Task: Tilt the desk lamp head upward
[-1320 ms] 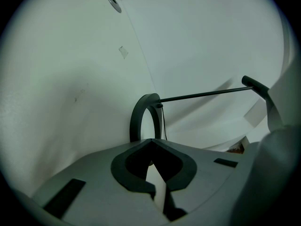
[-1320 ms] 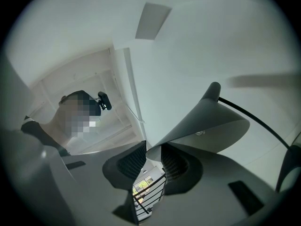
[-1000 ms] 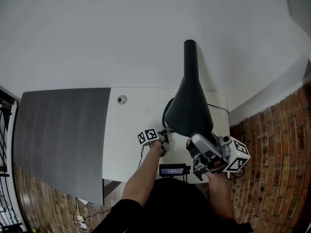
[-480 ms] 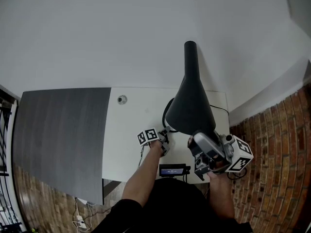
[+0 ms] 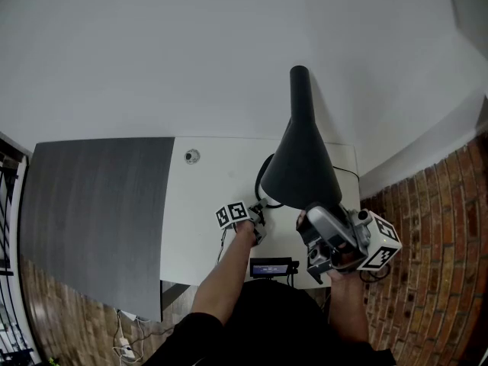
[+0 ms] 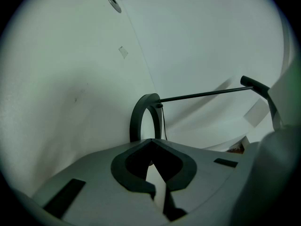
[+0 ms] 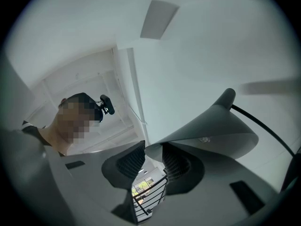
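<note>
The desk lamp's dark cone shade [image 5: 303, 166] rises over the right part of the white desk [image 5: 206, 227]. My right gripper [image 5: 306, 224] is at the shade's near rim and is shut on it; in the right gripper view the rim of the shade [image 7: 216, 131] runs in between the two ribbed pads of the gripper [image 7: 153, 157]. The lamp's ring base [image 6: 136, 119] lies on the desk with a thin rod arm [image 6: 202, 94] leading off it. My left gripper [image 5: 258, 218] is low at that base, its jaws [image 6: 153, 147] closed on the ring's near edge.
A dark grey panel [image 5: 99, 212] covers the desk's left part. A small round grommet [image 5: 191, 156] sits near the back edge. A black box with a lit display [image 5: 272, 268] hangs at the front edge. The lamp cable [image 5: 347, 172] trails right. Brick wall [image 5: 427, 265] is close on the right.
My right gripper has shifted slightly right and toward me with the shade's rim in it, and the shade has swung a little with it. The left gripper has stayed at the base.
</note>
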`<state>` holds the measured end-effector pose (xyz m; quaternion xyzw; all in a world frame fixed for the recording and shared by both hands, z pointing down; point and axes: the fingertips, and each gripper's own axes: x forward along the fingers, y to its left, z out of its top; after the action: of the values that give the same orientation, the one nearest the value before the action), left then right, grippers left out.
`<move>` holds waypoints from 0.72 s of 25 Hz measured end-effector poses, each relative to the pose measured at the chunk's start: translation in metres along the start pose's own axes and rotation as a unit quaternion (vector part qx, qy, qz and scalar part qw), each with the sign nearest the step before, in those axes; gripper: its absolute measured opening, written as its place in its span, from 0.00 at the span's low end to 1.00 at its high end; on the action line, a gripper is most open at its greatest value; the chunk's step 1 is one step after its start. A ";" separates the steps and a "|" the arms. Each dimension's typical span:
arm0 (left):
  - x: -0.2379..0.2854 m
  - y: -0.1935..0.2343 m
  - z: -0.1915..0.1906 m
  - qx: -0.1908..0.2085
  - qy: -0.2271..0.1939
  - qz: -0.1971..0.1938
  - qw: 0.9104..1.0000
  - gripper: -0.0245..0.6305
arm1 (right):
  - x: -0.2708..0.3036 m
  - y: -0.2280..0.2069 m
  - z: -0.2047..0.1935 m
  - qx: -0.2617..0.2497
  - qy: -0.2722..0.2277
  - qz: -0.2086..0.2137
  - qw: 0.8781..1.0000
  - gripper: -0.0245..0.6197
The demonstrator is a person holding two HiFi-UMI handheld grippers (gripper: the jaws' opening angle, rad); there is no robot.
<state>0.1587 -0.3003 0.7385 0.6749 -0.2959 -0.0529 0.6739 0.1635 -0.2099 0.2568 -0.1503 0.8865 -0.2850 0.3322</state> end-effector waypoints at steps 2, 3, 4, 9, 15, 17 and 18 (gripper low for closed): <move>0.000 0.000 0.000 0.000 0.000 0.000 1.000 0.05 | 0.001 0.001 0.002 0.000 0.000 0.001 1.000 0.19; 0.000 0.000 0.000 0.000 0.000 0.000 1.000 0.05 | 0.002 0.001 0.003 0.001 0.000 0.001 1.000 0.19; 0.000 0.000 0.000 0.000 0.000 0.001 1.000 0.05 | 0.003 0.002 0.004 0.001 0.000 0.001 1.000 0.20; 0.000 0.000 0.000 0.002 -0.001 0.000 1.000 0.05 | 0.005 0.005 0.008 0.001 -0.001 0.003 1.000 0.20; 0.001 0.000 -0.001 0.000 0.000 0.001 1.000 0.05 | 0.010 0.007 0.014 0.005 -0.002 0.003 1.000 0.20; 0.002 0.001 -0.001 -0.002 0.002 0.001 1.000 0.05 | 0.011 0.005 0.015 0.006 -0.002 0.001 1.000 0.20; 0.003 0.002 0.000 -0.002 0.002 0.001 1.000 0.05 | 0.012 0.004 0.015 0.007 -0.002 0.000 1.000 0.20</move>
<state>0.1603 -0.3011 0.7410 0.6732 -0.2949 -0.0517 0.6761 0.1649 -0.2184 0.2390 -0.1490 0.8838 -0.2906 0.3350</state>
